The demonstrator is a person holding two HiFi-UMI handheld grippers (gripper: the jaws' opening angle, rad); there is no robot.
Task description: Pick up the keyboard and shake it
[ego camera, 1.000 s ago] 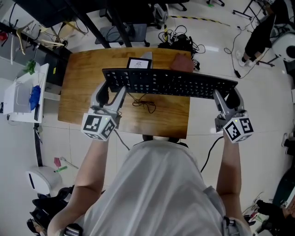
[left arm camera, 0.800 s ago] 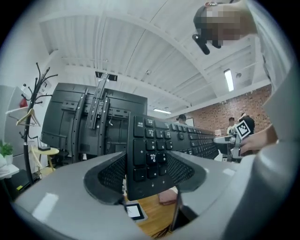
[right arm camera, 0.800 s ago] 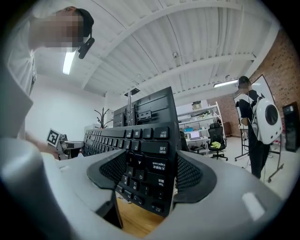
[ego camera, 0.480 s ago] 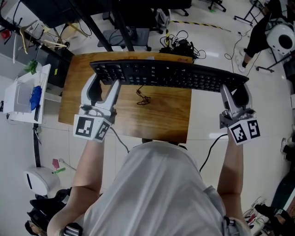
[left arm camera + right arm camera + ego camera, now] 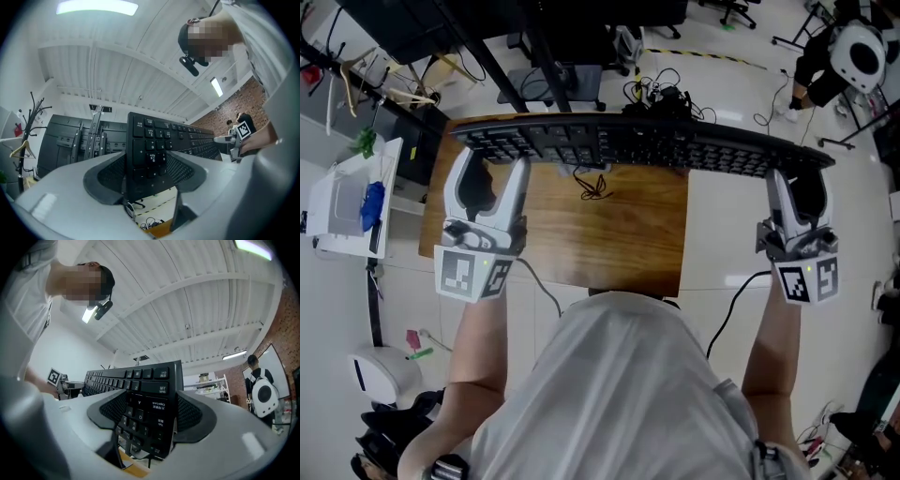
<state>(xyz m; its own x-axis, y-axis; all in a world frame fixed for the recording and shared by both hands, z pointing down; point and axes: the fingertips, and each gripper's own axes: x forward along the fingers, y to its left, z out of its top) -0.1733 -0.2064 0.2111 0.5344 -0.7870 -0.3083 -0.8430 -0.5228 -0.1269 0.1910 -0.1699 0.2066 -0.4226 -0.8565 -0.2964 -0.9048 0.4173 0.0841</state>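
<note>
Overhead, keyboard (image 5: 637, 145): held clear above the wooden table (image 5: 619, 239), spanning the upper frame; its right end passes the table's right edge, over bare floor (image 5: 731, 234).
Left gripper (image 5: 492, 159): jaws wide, clamped on the keyboard's left end.
Right gripper (image 5: 795, 176): clamped on the right end, beside the table.
Cable (image 5: 596, 186): loose on the tabletop, below the keyboard.
Left gripper view: pads (image 5: 185, 169) press the number-key end's long edges; ceiling beyond.
Right gripper view: pads (image 5: 190, 411) pinch the letter-key end.
</note>
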